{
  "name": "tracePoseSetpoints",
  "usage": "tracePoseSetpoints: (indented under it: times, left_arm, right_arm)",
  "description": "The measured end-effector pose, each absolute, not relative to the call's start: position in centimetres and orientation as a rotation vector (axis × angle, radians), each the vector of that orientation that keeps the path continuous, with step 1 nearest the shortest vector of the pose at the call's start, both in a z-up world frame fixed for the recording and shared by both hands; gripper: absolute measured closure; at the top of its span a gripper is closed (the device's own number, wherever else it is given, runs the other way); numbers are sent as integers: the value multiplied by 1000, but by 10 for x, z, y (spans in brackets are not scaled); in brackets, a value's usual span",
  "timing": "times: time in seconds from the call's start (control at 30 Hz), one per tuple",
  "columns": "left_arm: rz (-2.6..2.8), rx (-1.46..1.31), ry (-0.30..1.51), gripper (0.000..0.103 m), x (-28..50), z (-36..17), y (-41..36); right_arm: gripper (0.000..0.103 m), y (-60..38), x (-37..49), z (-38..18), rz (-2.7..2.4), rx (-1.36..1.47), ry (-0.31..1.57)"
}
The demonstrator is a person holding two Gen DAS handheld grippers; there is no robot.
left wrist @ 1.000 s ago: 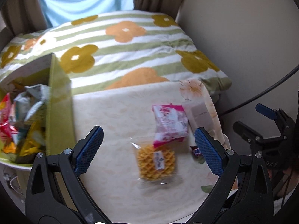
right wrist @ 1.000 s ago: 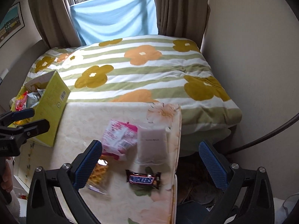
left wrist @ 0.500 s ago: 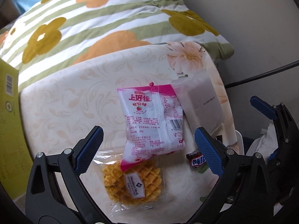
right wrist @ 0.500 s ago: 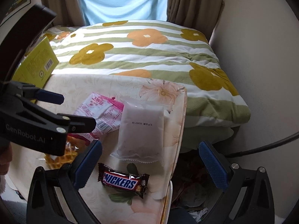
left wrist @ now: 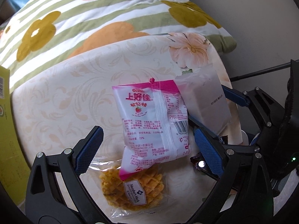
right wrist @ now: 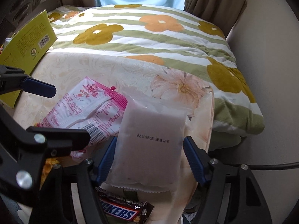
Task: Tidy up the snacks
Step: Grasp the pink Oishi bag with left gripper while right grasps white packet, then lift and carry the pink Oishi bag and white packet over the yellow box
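- My left gripper [left wrist: 147,149] is wide open and holds nothing; its blue pads straddle the lower half of the pink bag [left wrist: 154,123], not touching it as far as I can tell.
- My right gripper [right wrist: 149,158] is open too, a pad on either side of the frosted pouch [right wrist: 149,145], near its edges but not clamped.
- The pink bag lies flat on the cream mat [left wrist: 65,97], its bottom corner overlapping the waffle pack [left wrist: 134,186]. I judge it light, puffy and slick, so I'd pinch across the sealed side edges, low and gently.
- The frosted pouch sits just right of the pink bag, over its edge. It looks soft and limp, likely to sag; I'd grip mid-body across the width.
- The waffle looks brittle under loose film: take the wrapper margin, not the biscuit.
- The Snickers [right wrist: 121,211] lies under the pouch's near end; firm, easy to grip across.
- The green box [right wrist: 26,43] stands at the mat's left, probably where snacks go.
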State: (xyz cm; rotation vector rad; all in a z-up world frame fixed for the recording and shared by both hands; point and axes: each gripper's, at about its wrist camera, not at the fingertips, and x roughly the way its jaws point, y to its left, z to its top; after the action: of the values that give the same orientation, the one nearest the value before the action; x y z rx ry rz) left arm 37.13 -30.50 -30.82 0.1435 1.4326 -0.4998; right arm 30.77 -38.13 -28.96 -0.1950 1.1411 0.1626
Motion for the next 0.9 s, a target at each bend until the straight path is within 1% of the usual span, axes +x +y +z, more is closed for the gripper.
tracePoseSetpoints:
  times: [0.2, 0.67, 0.73, 0.77, 0.8, 0.87, 0.9]
  left_arm:
    - [-511, 163, 1454, 5, 372, -315, -315]
    - [-475, 188, 1489, 5, 375, -333, -318]
    - [-468, 197, 1481, 8, 375, -334, -317]
    - [-467, 205, 1466, 14, 375, -332, -317]
    - [-470, 210, 1453, 23, 374, -330, -318]
    - [-467, 228, 1436, 36, 374, -327, -319]
    - [-466, 230, 1436, 39, 374, -326, -319]
  right_arm:
    - [42, -385, 307, -290, 168, -192, 1144]
    - [44, -395, 301, -288, 151, -167, 1143]
    - [44, -395, 301, -288, 154, -165, 1143]
    - [44, -395, 301, -288, 153, -166, 1143]
    - [44, -395, 301, -288, 153, -165, 1143]
    - [44, -395, 301, -288, 153, -161, 1142]
    - [44, -396, 301, -288, 153, -158, 1142]
